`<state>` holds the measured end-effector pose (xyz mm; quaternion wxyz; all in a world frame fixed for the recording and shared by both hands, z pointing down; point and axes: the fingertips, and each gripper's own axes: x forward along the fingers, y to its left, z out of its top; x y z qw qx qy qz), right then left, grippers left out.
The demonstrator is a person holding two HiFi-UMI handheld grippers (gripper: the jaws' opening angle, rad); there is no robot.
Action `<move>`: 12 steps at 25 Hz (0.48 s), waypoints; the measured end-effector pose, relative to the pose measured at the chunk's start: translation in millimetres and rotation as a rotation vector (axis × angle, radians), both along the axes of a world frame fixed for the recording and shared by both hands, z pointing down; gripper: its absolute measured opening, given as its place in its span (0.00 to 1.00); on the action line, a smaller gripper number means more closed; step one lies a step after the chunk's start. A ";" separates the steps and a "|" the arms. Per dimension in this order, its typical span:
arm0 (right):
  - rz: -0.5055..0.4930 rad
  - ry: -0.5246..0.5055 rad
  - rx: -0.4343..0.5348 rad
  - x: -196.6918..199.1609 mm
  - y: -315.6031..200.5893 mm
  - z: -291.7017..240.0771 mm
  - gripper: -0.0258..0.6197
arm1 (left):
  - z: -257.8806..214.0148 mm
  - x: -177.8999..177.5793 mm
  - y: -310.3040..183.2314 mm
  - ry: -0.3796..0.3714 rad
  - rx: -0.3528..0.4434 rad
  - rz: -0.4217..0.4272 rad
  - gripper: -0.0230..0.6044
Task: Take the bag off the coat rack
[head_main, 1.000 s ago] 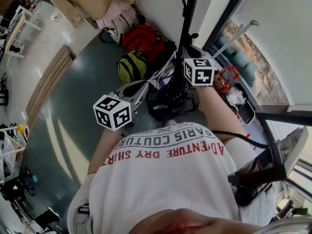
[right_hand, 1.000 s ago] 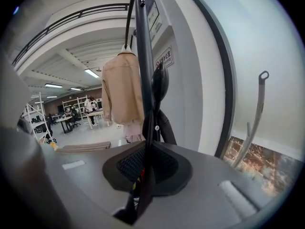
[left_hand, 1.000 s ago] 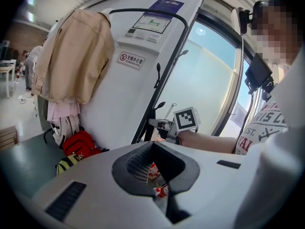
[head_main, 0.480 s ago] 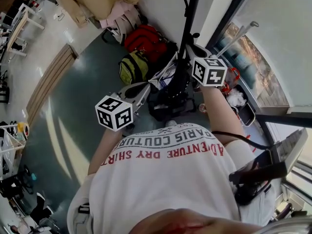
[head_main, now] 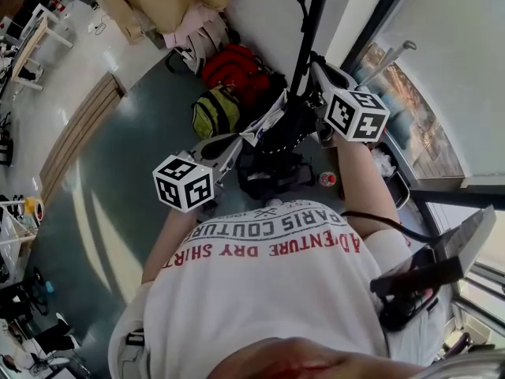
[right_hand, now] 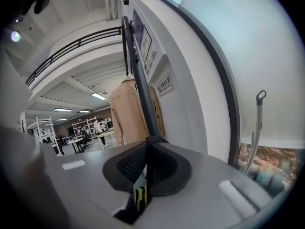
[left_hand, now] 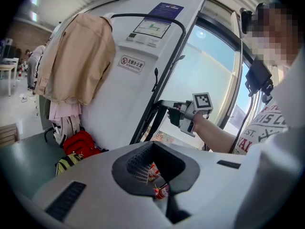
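Hanging close against the tall black metal coat-rack pole (head_main: 306, 34), the dark fabric bag (head_main: 282, 133) dangles by its thin black strap (right_hand: 151, 138). The strap runs nearly straight up into the right gripper (head_main: 316, 63). That claw is pinched together on the strap, just beside the pole and above the bag. The left gripper (left_hand: 153, 163) sits lower, off to the bag's left, with its jaws apart and nothing between them. Whether the strap is still hooked on the rack cannot be told. The right hand is the nearer one, so the likely move is up and away from the pole.
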<state>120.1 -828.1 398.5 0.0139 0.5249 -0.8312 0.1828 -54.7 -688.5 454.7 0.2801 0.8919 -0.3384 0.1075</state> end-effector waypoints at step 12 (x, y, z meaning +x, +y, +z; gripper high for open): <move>-0.059 -0.007 0.127 7.6 48.1 -42.2 0.06 | -8.3 10.6 12.7 0.020 0.018 0.033 0.04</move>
